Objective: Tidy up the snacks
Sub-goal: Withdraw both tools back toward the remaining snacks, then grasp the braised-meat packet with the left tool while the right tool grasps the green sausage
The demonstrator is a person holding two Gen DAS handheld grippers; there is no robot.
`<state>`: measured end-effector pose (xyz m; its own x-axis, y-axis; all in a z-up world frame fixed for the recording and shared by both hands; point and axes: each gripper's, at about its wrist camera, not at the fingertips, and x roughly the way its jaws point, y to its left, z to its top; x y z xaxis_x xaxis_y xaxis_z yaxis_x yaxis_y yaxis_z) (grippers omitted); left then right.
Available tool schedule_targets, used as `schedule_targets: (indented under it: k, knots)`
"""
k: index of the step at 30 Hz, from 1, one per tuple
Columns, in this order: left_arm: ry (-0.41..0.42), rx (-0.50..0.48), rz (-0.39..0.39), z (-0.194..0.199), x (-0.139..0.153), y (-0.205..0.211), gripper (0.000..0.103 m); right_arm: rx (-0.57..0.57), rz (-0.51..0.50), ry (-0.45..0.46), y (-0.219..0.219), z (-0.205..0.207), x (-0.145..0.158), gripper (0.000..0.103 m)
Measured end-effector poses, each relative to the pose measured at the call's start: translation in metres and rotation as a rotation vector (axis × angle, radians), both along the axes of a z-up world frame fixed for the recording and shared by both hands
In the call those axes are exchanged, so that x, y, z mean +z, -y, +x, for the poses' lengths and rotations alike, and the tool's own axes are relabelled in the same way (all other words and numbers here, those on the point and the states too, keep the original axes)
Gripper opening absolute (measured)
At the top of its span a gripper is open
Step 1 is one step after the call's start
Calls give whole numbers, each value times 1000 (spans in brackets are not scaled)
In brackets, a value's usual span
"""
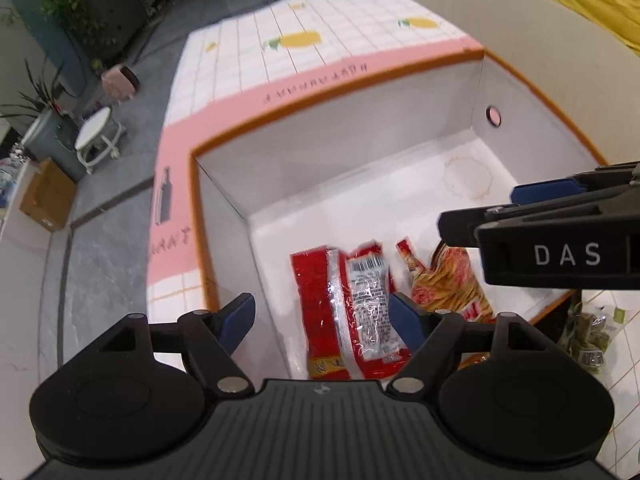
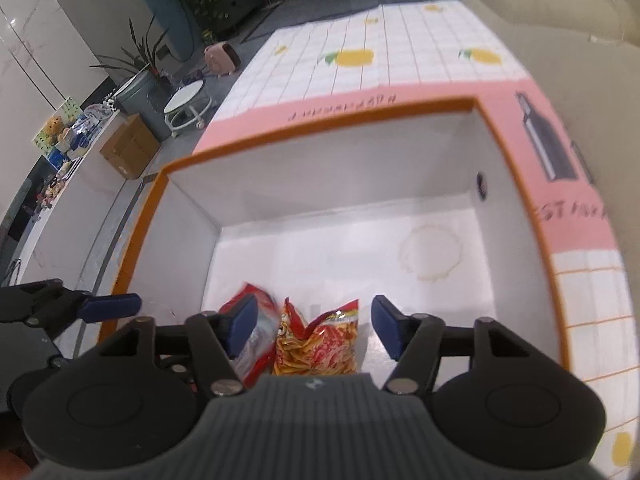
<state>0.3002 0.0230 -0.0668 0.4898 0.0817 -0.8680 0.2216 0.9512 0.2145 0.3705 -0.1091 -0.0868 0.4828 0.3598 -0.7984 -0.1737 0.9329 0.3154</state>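
Lemon-print tablecloth worktop (image 2: 400, 60) | orange-rimmed white box (image 2: 320, 116) holds red snack packets | both jaws released | green-wrapped snack bag (image 1: 592, 332) outside, nearest right gripper (image 2: 314, 328); left gripper (image 1: 322, 318) over box

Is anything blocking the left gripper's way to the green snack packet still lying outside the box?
Possibly: the right gripper reaches across above the box's near-right corner, between the left gripper and the green packet on the tablecloth.

Your box (image 2: 516, 208) looks like matt white card with an orange rim. Snack packs (image 1: 356, 312) are glossy crinkled plastic film. Fingers (image 2: 240, 326) are matt black plastic with blue pads; the tabletop (image 2: 360, 76) cloth is smooth and printed.
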Motion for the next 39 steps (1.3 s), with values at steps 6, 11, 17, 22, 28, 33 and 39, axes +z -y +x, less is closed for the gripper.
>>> schedule_targets:
  k: [6,11,17,22,28,33,39]
  knots:
    - [101,74,-48,-21,25,-6,89,-24,-58,81,11,-24,26,67]
    - [193,120,-111,-50,46,-8,89,-34,-79,151,25,-52,44,72]
    - [273,142,-185,-85,64,-2,89,-25,-108,217,38,-97,60,76]
    - [298,140,-220,-107,70,4,89,-7,-139,256,49,-129,70,77]
    - [283,153,-268,-132,65,8,89,9,-142,263,66,-164,70,83]
    - [239,162,-309,-151,53,8,89,13,-192,266,71,-189,63,83]
    - [169,168,-356,-170,35,11,89,-3,-173,253,82,-214,48,83]
